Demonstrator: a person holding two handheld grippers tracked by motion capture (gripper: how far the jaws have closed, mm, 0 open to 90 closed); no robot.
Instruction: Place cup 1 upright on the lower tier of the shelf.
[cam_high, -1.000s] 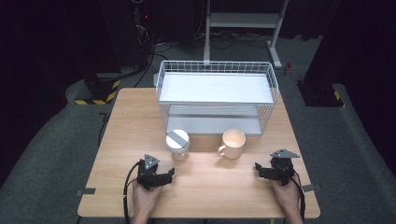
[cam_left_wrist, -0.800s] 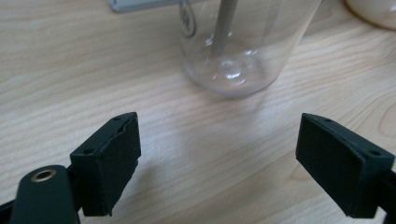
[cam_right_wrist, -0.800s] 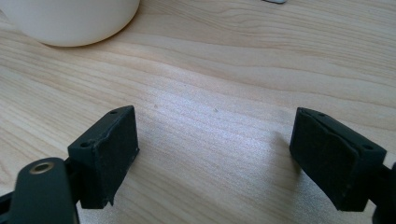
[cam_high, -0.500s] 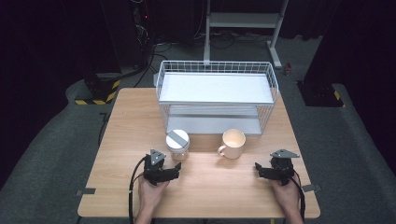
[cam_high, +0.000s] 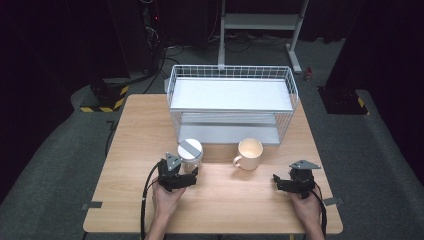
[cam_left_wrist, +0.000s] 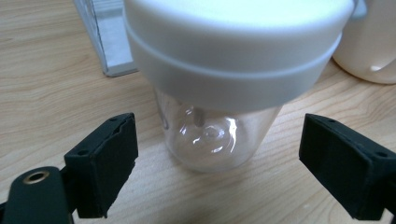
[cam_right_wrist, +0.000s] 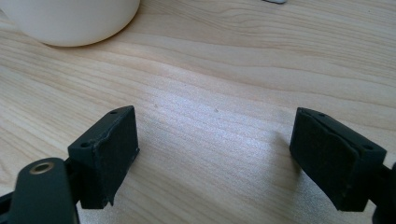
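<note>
Left gripper view shows your left gripper (cam_left_wrist: 219, 172) with jaws spread around the jar (cam_left_wrist: 219, 93) on the desk (cam_left_wrist: 56, 93) — close off-centre and it may tip into the mug (cam_left_wrist: 369, 46).

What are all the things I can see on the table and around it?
Jar: one, clear with a white lid bearing a grey stripe, standing between the left gripper's open jaws.
Mug: one, cream, right of the jar, handle toward the jar.
Wire rack: one, white, two shelves, at the table's far side.
Table: one, light wood.
Metal stand: one, pale, on the floor behind.
Left gripper: one, black, open.
Right gripper: one, black, open over bare wood.
Hands: two, at the near edge.
</note>
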